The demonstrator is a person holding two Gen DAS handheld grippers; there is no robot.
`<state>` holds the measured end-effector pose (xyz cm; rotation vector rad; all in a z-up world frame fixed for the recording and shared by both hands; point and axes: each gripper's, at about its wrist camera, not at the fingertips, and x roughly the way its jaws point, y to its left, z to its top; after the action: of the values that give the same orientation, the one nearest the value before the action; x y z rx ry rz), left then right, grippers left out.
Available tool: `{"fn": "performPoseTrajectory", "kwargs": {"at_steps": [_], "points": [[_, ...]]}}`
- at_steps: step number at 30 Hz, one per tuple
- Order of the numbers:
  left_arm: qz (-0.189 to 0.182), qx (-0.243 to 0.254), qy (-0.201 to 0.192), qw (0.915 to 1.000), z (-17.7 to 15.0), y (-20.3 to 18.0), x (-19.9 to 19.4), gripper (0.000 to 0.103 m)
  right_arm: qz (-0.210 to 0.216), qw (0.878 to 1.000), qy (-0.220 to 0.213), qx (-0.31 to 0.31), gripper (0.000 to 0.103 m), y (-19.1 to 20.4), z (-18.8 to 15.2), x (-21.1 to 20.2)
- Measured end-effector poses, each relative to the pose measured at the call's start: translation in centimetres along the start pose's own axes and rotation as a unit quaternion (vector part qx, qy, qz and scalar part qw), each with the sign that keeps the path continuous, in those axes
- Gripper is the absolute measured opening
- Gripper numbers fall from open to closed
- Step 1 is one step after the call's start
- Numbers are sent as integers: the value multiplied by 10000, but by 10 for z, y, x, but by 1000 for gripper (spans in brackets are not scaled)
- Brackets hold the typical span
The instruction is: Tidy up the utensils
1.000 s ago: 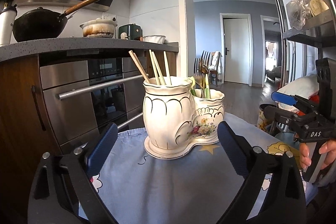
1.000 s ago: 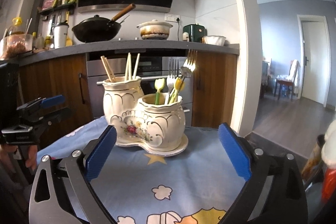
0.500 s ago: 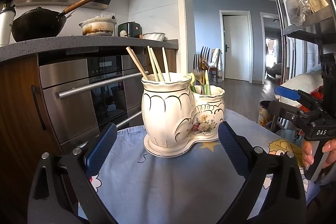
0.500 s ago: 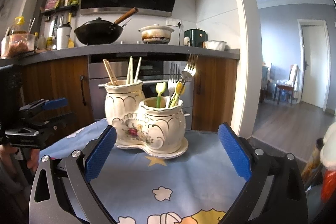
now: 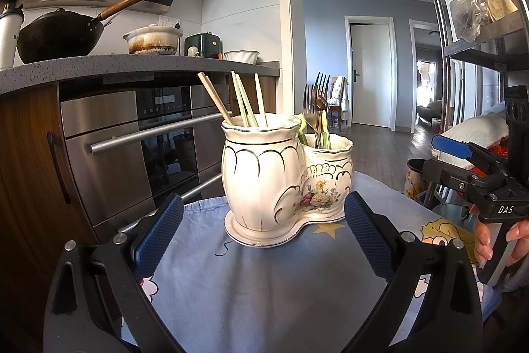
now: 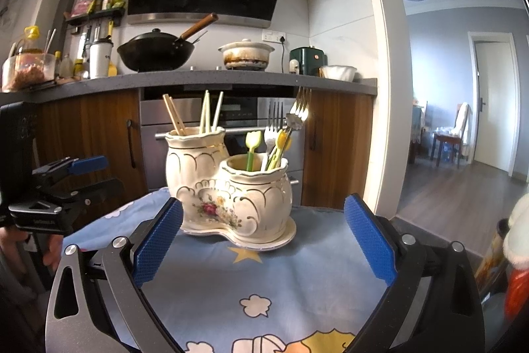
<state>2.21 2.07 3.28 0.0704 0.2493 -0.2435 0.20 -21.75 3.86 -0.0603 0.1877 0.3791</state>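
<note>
from the left wrist, my left gripper (image 5: 261,230) has jaws spread, empty; chopsticks (image 5: 244,103) stand in the holder (image 5: 264,174). from the right wrist, my right gripper (image 6: 263,229) likewise; forks (image 6: 281,128) sit sorted. i judge it nearly done.

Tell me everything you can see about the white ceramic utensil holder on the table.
The utensil holder is glossy cream ceramic: two joined pots on one shared base, with gold scalloped lines and a painted rose spray. It stands upright on the blue cartoon-print tablecloth. The taller pot holds chopsticks; the shorter holds forks and tulip-topped picks. Neither claw touches it.
</note>
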Motion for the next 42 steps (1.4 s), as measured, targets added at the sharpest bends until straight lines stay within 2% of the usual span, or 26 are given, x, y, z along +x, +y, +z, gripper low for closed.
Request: {"fn": "performPoseTrajectory", "kwargs": {"at_steps": [42], "points": [[25,9,13,10000,-3,0,1,97,2,10000,4,3,98,0,0,0]]}}
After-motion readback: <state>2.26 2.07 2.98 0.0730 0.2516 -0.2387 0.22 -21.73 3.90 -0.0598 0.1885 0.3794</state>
